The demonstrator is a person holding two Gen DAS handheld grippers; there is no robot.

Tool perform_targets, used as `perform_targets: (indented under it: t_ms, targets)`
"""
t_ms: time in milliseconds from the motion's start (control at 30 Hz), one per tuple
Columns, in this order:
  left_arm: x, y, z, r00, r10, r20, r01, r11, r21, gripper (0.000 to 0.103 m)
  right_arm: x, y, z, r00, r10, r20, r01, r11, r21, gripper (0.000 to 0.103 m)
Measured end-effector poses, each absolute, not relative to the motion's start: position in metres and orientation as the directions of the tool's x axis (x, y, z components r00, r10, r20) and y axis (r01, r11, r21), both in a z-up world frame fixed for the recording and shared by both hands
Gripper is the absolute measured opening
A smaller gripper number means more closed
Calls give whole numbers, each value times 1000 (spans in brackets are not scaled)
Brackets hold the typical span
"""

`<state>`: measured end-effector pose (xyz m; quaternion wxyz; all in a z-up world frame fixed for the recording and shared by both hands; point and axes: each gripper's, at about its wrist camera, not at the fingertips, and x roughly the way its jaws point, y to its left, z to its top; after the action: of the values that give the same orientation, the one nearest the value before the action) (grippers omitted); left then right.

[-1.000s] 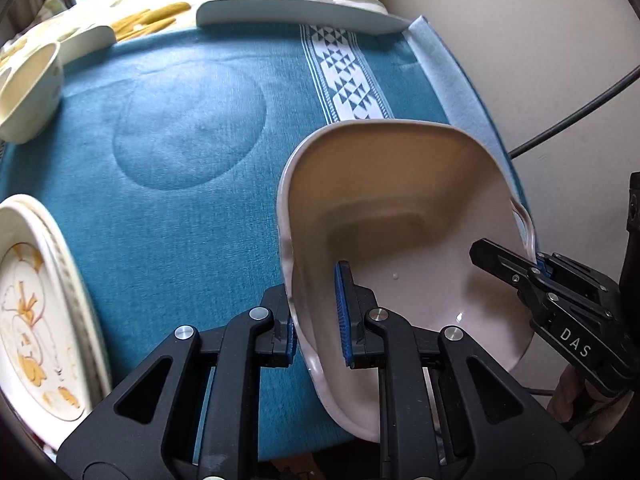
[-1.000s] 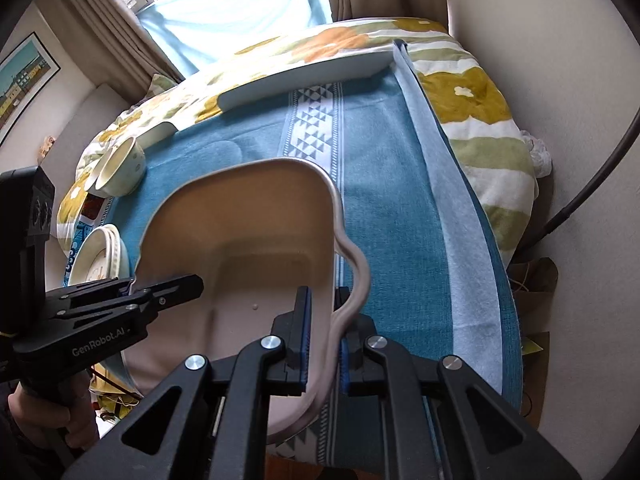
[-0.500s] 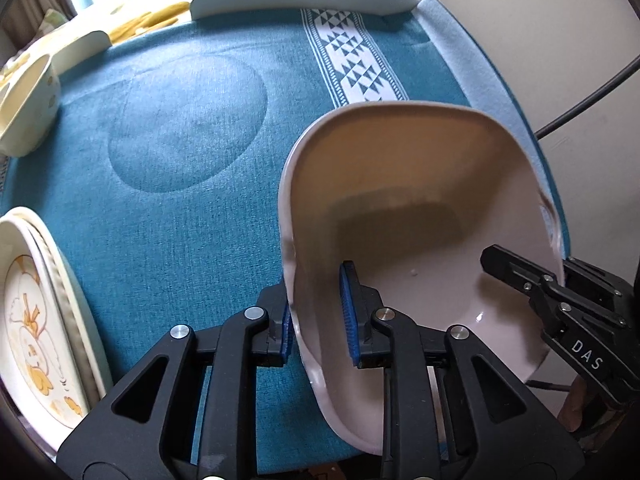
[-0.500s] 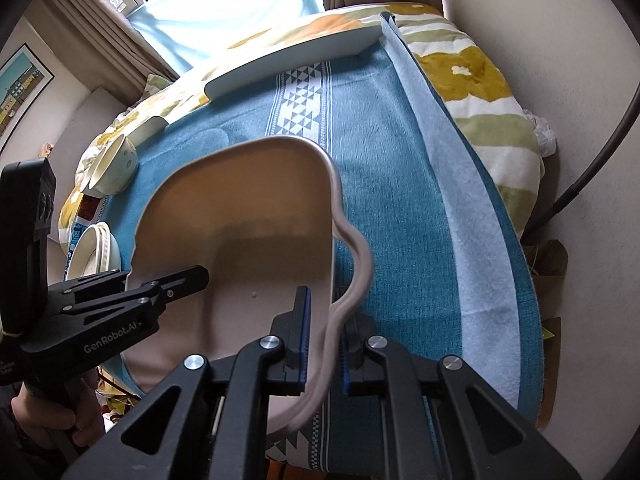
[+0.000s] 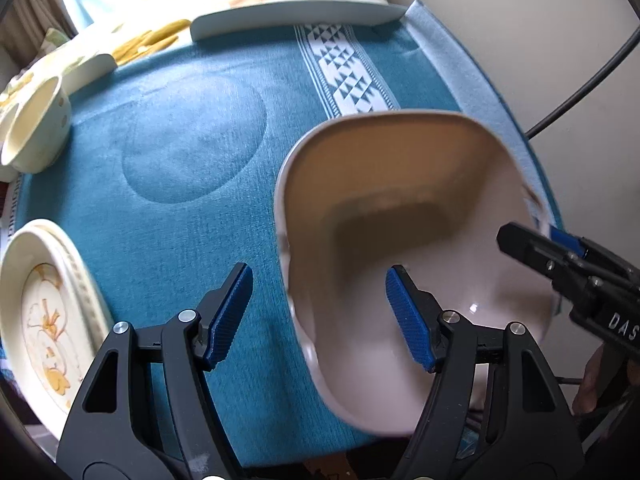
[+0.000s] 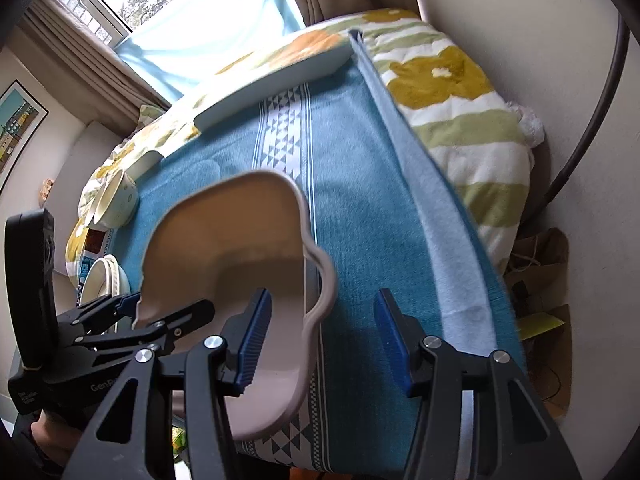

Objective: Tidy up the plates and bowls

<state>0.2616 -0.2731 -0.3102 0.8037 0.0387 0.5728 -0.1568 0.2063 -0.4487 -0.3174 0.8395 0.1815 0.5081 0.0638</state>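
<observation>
Through my left wrist camera, my left claw (image 5: 318,314) is opening, its blue pads clear of the pink dish (image 5: 404,240) though the dish's left rim still sits between them. The dish lies on the blue towel (image 5: 180,160) near the towel's right edge, reaching to its near edge. My right claw (image 5: 560,256) comes in from the right at the dish's far rim. A cream plate stack (image 5: 44,312) with an orange flower print sits at the towel's left edge, a cream bowl (image 5: 36,132) toward the far left corner, and a pale long dish (image 5: 296,20) along the far edge.

Through my right wrist camera, my right claw (image 6: 320,338) is opening too; the dish's wavy right rim (image 6: 320,280) stands between the pads, none pressing it. The pink dish (image 6: 228,248) rests on the towel (image 6: 360,208), which is spread over a bed (image 6: 460,128) with a flowered cover. My left claw (image 6: 132,312) shows at the dish's left rim, held by a hand (image 6: 52,436) low in the corner. The bowl (image 6: 116,200) and plate stack (image 6: 106,276) lie beyond it at the towel's left edge.
</observation>
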Motion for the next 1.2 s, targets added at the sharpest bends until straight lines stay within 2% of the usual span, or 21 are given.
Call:
perform_targets:
  t_ms: [100,267,300,367,400,433,467,533,600,733,933,1200]
  targets:
    - [250,-268,-290,321,-208,-924,300,948,-109,67,198,-449,-293,516,260,-816,65,938,339,49]
    - [224,-244,-225,427,-225,-876,274,955,-112,67,185,-437,-234,591,270,-760,-16,946,323,49]
    - [219,-238,-209,459,-227,-859,267,957,-110,67,185,-433,-224,601,279,-749,-37,946,322,52]
    - [205,-223,-175,539,-219,-813,248,964,-95,70,185,-423,-199,627,306,-717,-93,943,321,74]
    - [200,-215,-161,579,-205,-789,231,970,-83,85,185,-417,-187,642,319,-698,-120,940,319,94]
    - [194,-205,-146,623,-188,-760,204,976,-74,97,185,-409,-174,664,334,-669,-155,937,313,99]
    - [190,-194,-136,663,-174,-728,177,981,-73,103,184,-402,-165,684,344,-643,-184,935,303,100]
    - [188,-174,-125,702,-137,-699,129,989,-65,103,186,-385,-148,720,362,-592,-240,931,276,100]
    - [196,-155,-124,675,-102,-730,86,995,-60,103,194,-365,-139,717,378,-586,-287,926,245,100]
    - [207,-99,-122,647,-60,-760,-19,995,-95,103,226,-318,-132,646,370,-668,-336,923,187,100]
    - [245,-12,-132,581,-34,-813,-149,978,-148,103,291,-249,-132,587,379,-715,-370,912,179,100]
    - [333,62,-183,511,-61,-858,-211,958,-194,102,400,-156,-190,449,338,-827,-377,911,167,100]
